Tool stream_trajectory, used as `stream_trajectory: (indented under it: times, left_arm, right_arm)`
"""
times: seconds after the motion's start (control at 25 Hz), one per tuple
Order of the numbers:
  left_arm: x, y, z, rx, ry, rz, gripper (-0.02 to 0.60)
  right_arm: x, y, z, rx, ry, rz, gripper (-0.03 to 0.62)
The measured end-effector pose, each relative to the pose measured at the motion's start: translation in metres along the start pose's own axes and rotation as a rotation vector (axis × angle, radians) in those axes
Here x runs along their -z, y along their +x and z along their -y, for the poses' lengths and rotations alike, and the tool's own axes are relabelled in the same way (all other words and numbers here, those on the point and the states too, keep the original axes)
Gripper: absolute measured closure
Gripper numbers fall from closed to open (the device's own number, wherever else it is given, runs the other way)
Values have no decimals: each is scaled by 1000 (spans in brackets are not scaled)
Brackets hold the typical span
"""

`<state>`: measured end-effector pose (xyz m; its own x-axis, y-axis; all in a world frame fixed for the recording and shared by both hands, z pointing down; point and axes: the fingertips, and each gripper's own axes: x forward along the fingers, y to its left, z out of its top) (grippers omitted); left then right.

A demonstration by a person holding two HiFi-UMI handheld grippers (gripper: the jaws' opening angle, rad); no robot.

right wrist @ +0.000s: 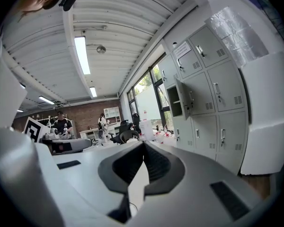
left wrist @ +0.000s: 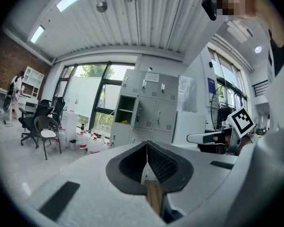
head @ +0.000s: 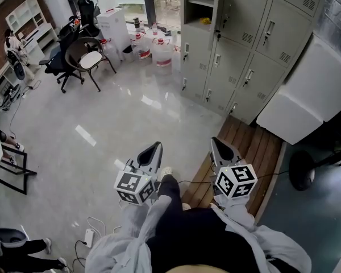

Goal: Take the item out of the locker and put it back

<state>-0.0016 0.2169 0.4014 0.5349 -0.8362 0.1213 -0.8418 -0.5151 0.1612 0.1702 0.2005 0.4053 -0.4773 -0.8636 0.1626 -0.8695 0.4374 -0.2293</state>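
The locker bank [head: 238, 44] stands well ahead of both tongs, so the whole approach is yet to be made, and most of the risk lies in it. The wooden platform [head: 256, 152] lies on the floor just ahead of the right tongs [head: 215, 140]. Its edge is probably a raised lip, and a foot could catch on it while the eyes are on the locker. The white cabinet [head: 307, 95] sits ahead and to the right of the right tongs, narrowing that side, so a wide swing there may knock it. The open door [head: 217, 7] juts out toward the tongs on the right side of its compartment. A reach from the right could strike its edge, or push it partly shut across the opening. A dark cable [head: 194, 182] trails on the floor just behind the tongs and near the feet, and it could snag a step. The yellow item [head: 205, 20] lies on the shelf inside that open compartment, far ahead of and above the tongs, on a line between the two. It is too small here to tell its shape or how it will take a grip. The left tongs [head: 156, 145] and the right tongs both have their jaws pressed together with nothing between them. If they arrive like that, they will likely shove the item deeper instead of closing round it.
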Motion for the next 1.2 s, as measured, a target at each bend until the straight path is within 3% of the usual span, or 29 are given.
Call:
stream_trajectory:
  times: [0.2, 0.28, 0.36, 0.56, 1.2]
  left_arm:
    - [-6, 28, -22, 3, -15, 7, 572]
    - [-7, 42, -31, 13, -13, 5, 572]
    - [-9, 58, -42, 21, -7, 1, 572]
    - [-15, 106, -81, 40, 3, -3, 572]
    - [-33, 256, -219, 103, 29, 9, 572]
  right_arm:
    - [-6, 28, 9, -22, 9, 4, 523]
    - [-8, 42, 14, -22, 20, 2, 462]
    - [-10, 60, 19, -33, 22, -1, 325]
    - [-18, 114, 38, -14, 20, 12, 216]
    - [-40, 295, 101, 60, 19, 45, 175]
